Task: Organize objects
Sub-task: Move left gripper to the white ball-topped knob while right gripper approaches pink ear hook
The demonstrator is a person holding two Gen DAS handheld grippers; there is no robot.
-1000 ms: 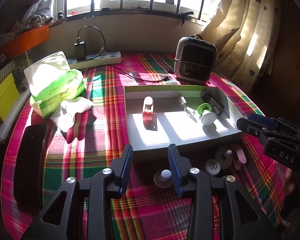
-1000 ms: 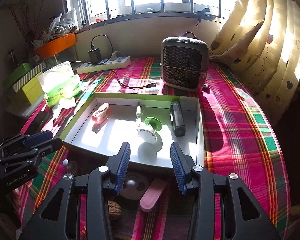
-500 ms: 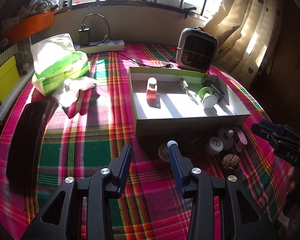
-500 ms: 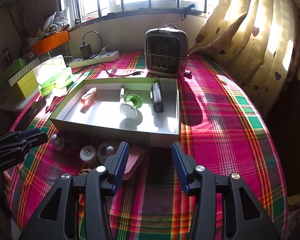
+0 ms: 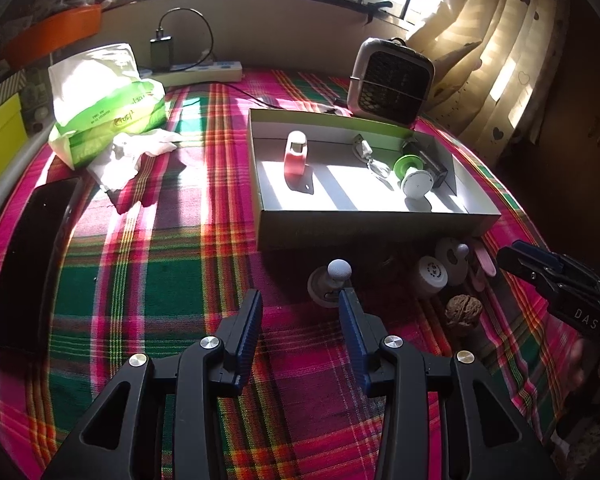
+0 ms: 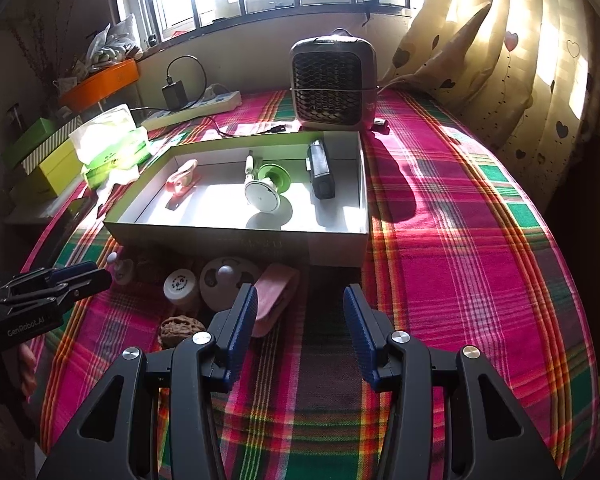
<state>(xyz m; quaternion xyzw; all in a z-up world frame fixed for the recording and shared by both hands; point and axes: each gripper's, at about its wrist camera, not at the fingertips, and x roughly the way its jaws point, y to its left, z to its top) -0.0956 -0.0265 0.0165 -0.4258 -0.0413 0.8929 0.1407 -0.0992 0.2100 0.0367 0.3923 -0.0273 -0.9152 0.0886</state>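
Observation:
A shallow white box (image 5: 360, 222) sits on the plaid cloth and holds a pink clip (image 5: 296, 156), a cable (image 5: 370, 158), a green-and-white suction cup (image 5: 414, 174) and a black bar (image 6: 320, 168). Loose in front of it lie a white knob piece (image 5: 332, 284), a small white jar (image 5: 432, 276), a round disc (image 6: 228, 280), a pink flat piece (image 6: 274, 296) and a walnut (image 5: 462, 312). My left gripper (image 5: 300, 302) is open and empty, its right finger beside the knob piece. My right gripper (image 6: 300, 298) is open and empty, its left finger next to the pink piece.
A small grey heater (image 5: 392, 80) stands behind the box. A green tissue pack (image 5: 104, 100) with crumpled tissue, a black case (image 5: 28, 256) and a power strip (image 5: 204, 74) lie to the left. A curtain (image 6: 520, 60) hangs at the right table edge.
Both grippers have drawn back from the box toward the near side of the table. The loose items now lie ahead of the fingertips, and both pairs of jaws stand slightly wider.

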